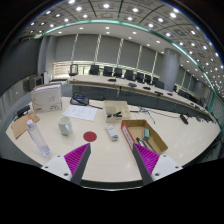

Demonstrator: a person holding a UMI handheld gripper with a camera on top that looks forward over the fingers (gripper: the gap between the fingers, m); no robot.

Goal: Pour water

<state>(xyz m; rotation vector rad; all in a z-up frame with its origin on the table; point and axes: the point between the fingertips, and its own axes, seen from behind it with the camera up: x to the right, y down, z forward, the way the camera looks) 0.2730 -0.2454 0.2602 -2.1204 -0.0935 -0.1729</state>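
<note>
A wide view from the gripper (110, 158) looks across a pale desk (100, 150) in a large meeting room with rows of ceiling lights. The two fingers show at the near side, each with one magenta pad (76, 155). The jaws stand wide apart, with bare desk between them, and hold nothing.

On the desk, counted from left to right: one flat brown cardboard piece (22, 125) at the far left; one clear plastic bottle (38, 139) standing upright, near and left of the left finger; one white box-shaped machine (46, 98) farther back; one pale cup (65, 125) beyond the left finger; one sheet of white paper (83, 114) lying flat; one small red round disc (90, 135) on the desk just ahead of the gap between the fingers; one open cardboard box (116, 108) farther off at the centre; one small white item (112, 131) just near of it, too small to tell what it is; and one shallow cardboard tray (145, 133) beyond the right finger, holding small things that cannot be made out.

The bottle is outside the jaws, to the left of the left finger and not touching it. The cup stands just right of the bottle and a little farther away, well ahead of the fingers and apart from both.

Beyond the desk runs a long curved table with several dark chairs (118, 72) behind it.
</note>
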